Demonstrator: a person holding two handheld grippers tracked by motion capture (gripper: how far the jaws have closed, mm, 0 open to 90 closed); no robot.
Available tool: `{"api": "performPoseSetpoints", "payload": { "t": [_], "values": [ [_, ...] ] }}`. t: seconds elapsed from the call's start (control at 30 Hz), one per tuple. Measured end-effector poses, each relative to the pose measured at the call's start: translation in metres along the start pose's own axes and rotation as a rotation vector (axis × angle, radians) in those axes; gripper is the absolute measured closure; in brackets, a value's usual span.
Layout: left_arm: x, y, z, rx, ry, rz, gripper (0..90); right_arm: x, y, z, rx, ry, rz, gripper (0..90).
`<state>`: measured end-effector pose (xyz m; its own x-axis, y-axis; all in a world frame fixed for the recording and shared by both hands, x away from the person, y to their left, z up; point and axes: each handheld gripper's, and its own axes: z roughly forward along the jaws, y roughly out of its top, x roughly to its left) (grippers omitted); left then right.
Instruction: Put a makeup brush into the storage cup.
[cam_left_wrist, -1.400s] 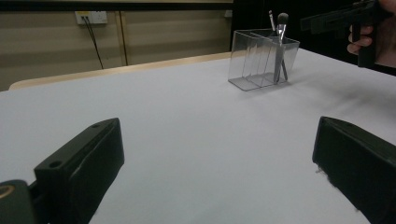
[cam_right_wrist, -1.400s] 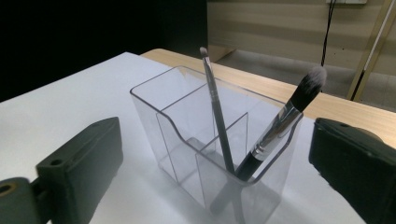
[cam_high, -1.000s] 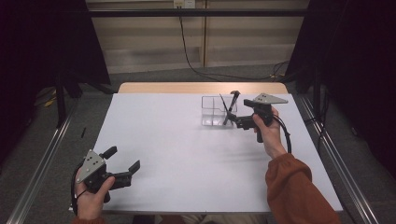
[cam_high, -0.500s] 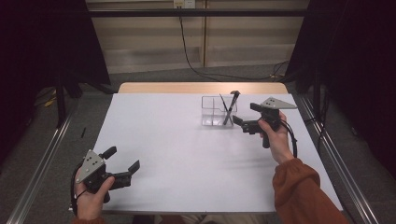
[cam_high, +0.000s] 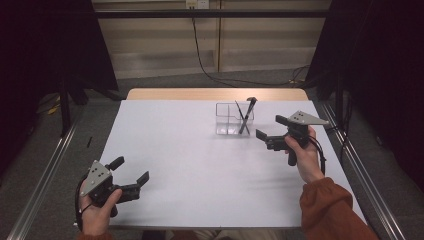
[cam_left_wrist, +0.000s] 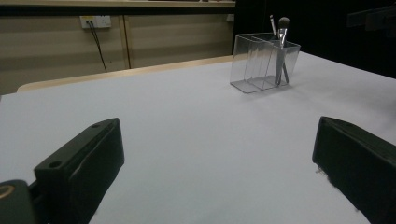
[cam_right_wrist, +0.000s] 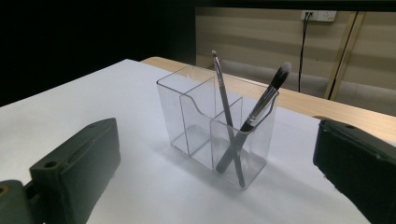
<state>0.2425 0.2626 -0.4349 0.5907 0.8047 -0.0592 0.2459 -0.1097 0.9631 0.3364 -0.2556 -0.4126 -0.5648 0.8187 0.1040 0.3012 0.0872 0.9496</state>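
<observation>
Clear three-compartment organizer (cam_right_wrist: 219, 135) standing upright just ahead of the right gripper (cam_high: 272, 134). Two makeup brushes (cam_right_wrist: 254, 116) crossed, leaning in its nearest compartment.

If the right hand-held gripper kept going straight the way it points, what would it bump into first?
Most likely the clear organizer holding two makeup brushes: it sits centered between the right hand-held gripper's open jaws in its own view. Nothing lies between them on the white table.

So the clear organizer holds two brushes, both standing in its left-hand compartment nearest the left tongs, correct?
Not quite. The two brushes stand crossed in the end compartment of the clear organizer nearest the right tongs, as the high view shows; the right gripper view confirms both share one compartment.
</observation>
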Motion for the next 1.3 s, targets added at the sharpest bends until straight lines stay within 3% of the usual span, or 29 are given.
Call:
{"api": "performPoseSetpoints", "payload": {
  "t": [0.13,0.97,1.3],
  "values": [
    [0.0,0.0,0.0,-0.003,-0.003,0.002,2.1,0.002,-0.003,-0.007,0.005,0.008,0.017,0.1],
    [-0.002,0.001,0.0,-0.012,-0.009,0.012,2.2,0.016,-0.022,-0.053,-0.026,-0.051,0.001,0.0],
    [-0.003,0.0,-0.004,-0.014,-0.002,0.01,2.1,0.02,-0.037,-0.073,-0.015,-0.058,-0.001,0.0]
  ]
}}
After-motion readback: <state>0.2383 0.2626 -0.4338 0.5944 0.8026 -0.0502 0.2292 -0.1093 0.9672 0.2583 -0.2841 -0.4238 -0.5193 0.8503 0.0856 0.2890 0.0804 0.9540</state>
